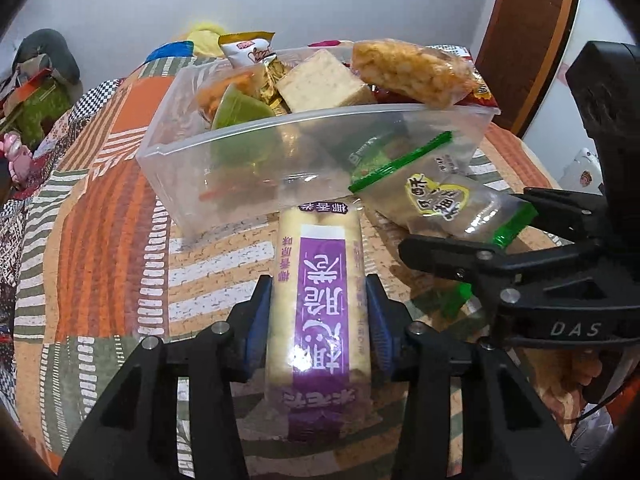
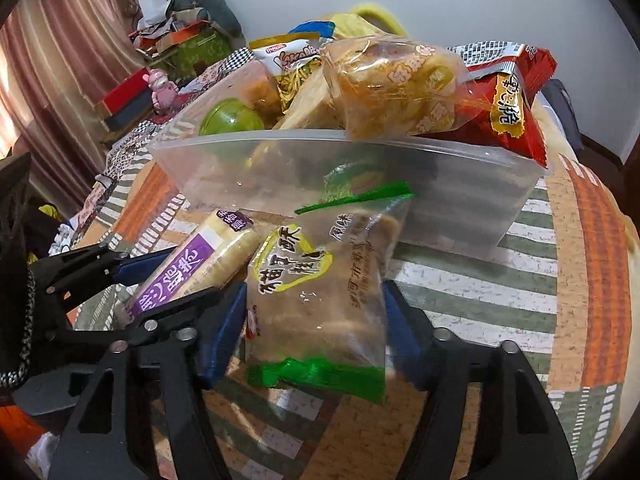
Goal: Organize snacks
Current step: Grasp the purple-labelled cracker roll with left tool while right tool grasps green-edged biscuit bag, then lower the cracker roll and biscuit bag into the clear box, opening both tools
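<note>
A clear plastic bin [image 1: 304, 120] piled with snacks stands on the patterned cloth; it also shows in the right wrist view [image 2: 460, 176]. My left gripper [image 1: 318, 300] is shut on a long purple-labelled cracker pack [image 1: 320, 300], whose far end touches the bin's near wall. My right gripper [image 2: 316, 312] is shut on a clear green-edged pastry pack [image 2: 316, 288], just in front of the bin. In the left wrist view the right gripper [image 1: 472, 236] holds the pastry pack [image 1: 436, 192] to the right of the cracker pack. The cracker pack [image 2: 196, 264] and the left gripper [image 2: 160, 276] show at left in the right wrist view.
In the bin lie a green capsule [image 2: 232, 120], an orange puffed snack bag [image 2: 392, 84], a red bag [image 2: 504, 108] hanging over the right rim and a beige block [image 1: 320, 80]. Clutter and a pink toy [image 2: 162, 90] sit at far left. A wooden door [image 1: 528, 32] stands at right.
</note>
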`<state>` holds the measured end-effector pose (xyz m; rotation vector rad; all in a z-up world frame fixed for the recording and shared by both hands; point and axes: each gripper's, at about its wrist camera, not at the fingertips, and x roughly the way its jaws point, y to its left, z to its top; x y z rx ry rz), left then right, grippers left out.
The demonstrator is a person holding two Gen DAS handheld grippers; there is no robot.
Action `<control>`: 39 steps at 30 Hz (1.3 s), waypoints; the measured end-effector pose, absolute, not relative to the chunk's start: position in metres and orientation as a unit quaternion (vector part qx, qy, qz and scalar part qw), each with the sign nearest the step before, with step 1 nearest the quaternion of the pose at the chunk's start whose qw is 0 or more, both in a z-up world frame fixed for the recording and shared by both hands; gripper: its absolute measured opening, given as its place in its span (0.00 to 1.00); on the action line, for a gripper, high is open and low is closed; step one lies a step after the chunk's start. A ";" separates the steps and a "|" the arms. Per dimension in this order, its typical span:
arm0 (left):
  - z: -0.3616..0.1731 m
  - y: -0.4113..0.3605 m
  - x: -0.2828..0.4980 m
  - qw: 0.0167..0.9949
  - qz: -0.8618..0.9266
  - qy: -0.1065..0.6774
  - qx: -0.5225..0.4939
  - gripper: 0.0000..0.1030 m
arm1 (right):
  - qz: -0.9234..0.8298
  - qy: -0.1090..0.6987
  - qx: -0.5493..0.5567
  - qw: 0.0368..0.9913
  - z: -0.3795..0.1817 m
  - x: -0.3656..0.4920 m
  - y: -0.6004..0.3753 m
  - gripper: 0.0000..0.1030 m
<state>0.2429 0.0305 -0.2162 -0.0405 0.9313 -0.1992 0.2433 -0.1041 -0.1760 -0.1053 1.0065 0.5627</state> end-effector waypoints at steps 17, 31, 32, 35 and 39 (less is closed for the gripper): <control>-0.147 0.036 0.220 0.912 -0.102 0.396 -0.035 0.44 | 0.280 0.425 -0.036 0.860 -0.126 0.220 -0.133 0.43; -0.101 0.048 0.266 0.930 -0.088 0.352 -0.062 0.44 | 0.263 0.356 -0.016 0.897 -0.079 0.247 -0.146 0.44; -0.099 0.048 0.272 0.930 -0.087 0.350 -0.064 0.44 | 0.261 0.354 -0.016 0.898 -0.077 0.251 -0.144 0.44; -0.098 0.049 0.289 0.930 -0.084 0.350 -0.065 0.44 | 0.257 0.349 -0.014 0.901 -0.072 0.267 -0.139 0.44; -0.107 0.050 0.314 0.927 -0.076 0.361 -0.061 0.44 | 0.259 0.351 -0.016 0.900 -0.074 0.286 -0.126 0.44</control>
